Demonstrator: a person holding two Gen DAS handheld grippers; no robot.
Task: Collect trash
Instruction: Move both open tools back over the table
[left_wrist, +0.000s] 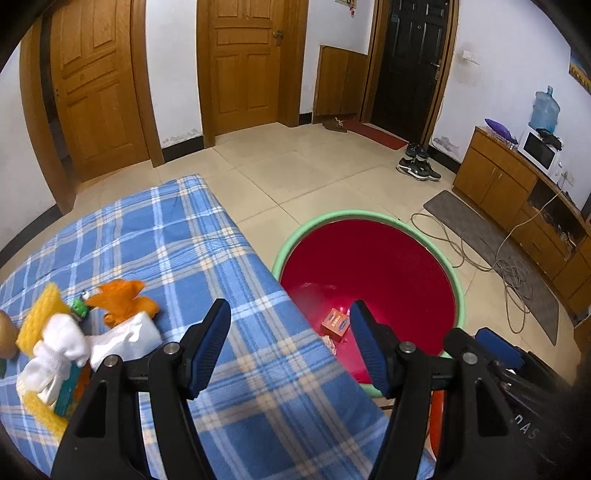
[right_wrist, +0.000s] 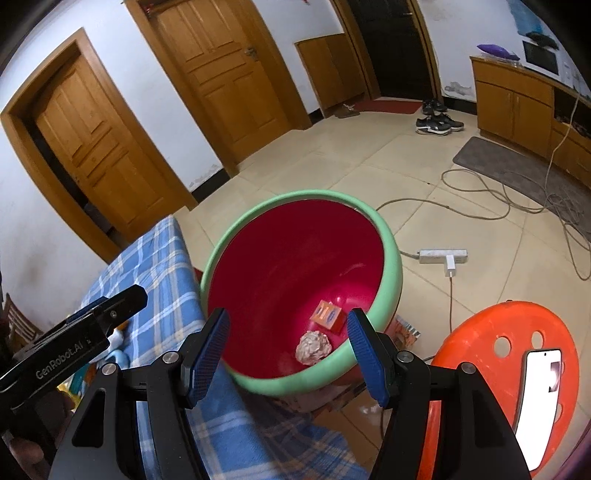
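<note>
Trash basin holds an orange box with unreadable print; both grippers' fingers released, "GenRobot.AI" on the left gripper.

I count one red basin with a green rim beside the table. Inside it I see two pieces of trash: one small orange box and one crumpled paper ball. On the one checked tablecloth, at the near left, I count one orange scrap, one yellow sponge, one small green toy and a bunch of white cloth. To the right stands one orange stool with one phone on it. I have two grippers, left and right.
</note>
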